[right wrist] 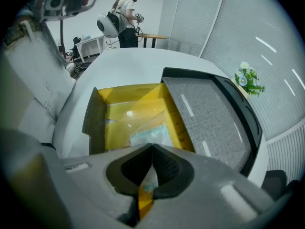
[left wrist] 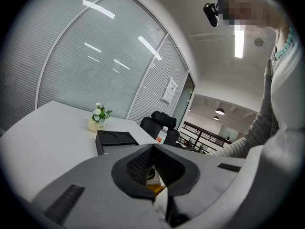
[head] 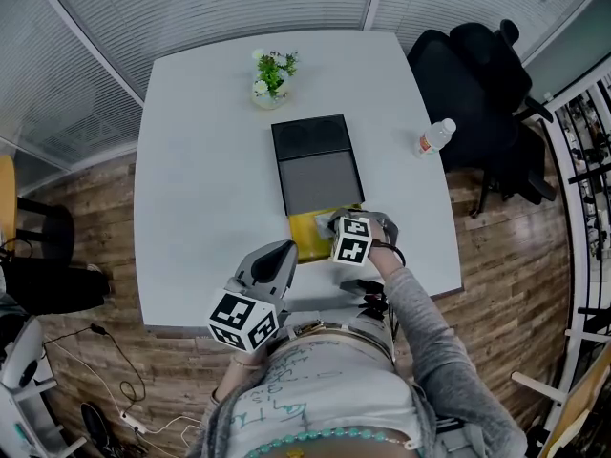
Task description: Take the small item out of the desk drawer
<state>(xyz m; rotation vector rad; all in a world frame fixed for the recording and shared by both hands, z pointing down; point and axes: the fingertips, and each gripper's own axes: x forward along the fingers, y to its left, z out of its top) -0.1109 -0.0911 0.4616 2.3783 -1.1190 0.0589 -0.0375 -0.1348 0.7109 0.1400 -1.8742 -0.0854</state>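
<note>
White table (head: 200,160) carries one black desk box (head: 310,156), one potted plant (head: 271,79) and one bottle (head: 435,137). The box's single yellow drawer (right wrist: 128,104) stands pulled out, with one clear packet (right wrist: 147,135) flat on its floor; its long axis is unclear. The right gripper (right wrist: 152,149) pinches the packet's near edge. The left gripper (left wrist: 153,149), jaws pressed together on nothing, hovers beside the drawer

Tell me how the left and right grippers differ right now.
The right gripper is at the open yellow drawer; the left gripper hangs over the table beside it. The right gripper's jaws pinch a clear packet lying in the drawer; the left gripper's jaws are together on nothing. Both are closed and point away from the person.
</note>
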